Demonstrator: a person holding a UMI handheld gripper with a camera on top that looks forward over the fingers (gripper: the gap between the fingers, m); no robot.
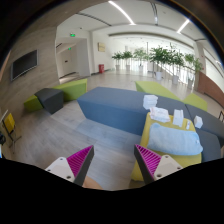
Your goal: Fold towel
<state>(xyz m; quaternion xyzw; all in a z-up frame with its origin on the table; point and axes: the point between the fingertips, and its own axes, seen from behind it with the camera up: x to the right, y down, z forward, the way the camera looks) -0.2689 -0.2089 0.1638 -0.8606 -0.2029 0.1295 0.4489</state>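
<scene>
The gripper (pixel 113 160) shows only its two finger ends; the finger bases and body are cut off below the view. The fingers stand apart with nothing between them.

The towel (pixel 176 138) lies on a yellow table (pixel 150 170) beyond the right finger; the right pad (pixel 148 158) hides the table's near edge, so its near extent cannot be told.

White items (pixel 160 114) behind the towel are too small to identify.

A dark screen (pixel 24 65) on the left wall shows no readable content.

Plants (pixel 160 57) at the far end are too small to tell apart.
</scene>
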